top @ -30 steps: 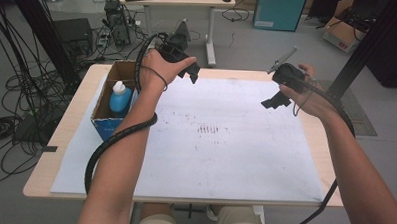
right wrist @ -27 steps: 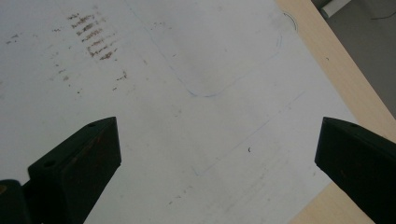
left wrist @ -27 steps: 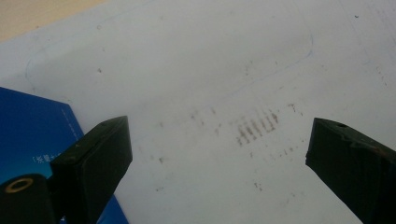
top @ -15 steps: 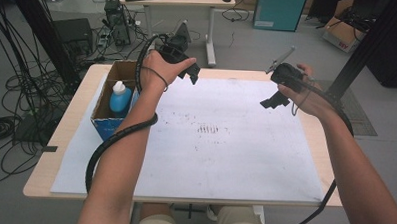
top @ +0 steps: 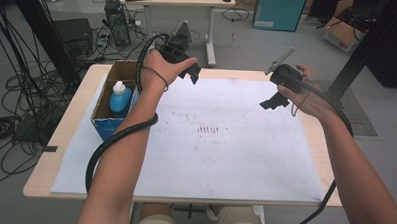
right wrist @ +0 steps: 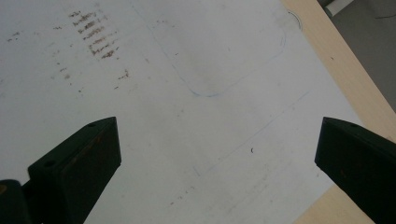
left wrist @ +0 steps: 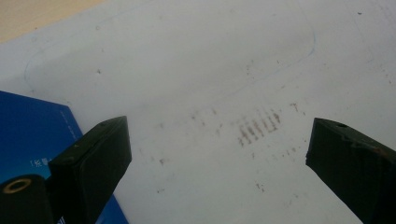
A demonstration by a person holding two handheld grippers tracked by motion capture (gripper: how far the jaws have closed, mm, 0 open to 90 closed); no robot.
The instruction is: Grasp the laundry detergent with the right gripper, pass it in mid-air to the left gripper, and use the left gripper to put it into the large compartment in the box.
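My left gripper (top: 190, 70) is held in the air above the far left part of the table, just right of the cardboard box (top: 102, 114). Its jaws (left wrist: 219, 158) stand wide open with nothing between them, over the white paper sheet (left wrist: 196, 70). A blue side of the box (left wrist: 28, 135) shows at the lower left of the left gripper view. My right gripper (top: 274, 100) hovers over the far right part of the sheet (top: 225, 153). It is open and empty (right wrist: 219, 158), pointing down at the sheet (right wrist: 163, 116).
The open cardboard box holds a blue bottle with a white cap (top: 120, 98). Brown smudges (top: 208, 128) mark the middle of the sheet. The wooden table edge (right wrist: 341, 74) runs close to the right gripper. Desks, cables and boxes stand on the floor beyond the table.
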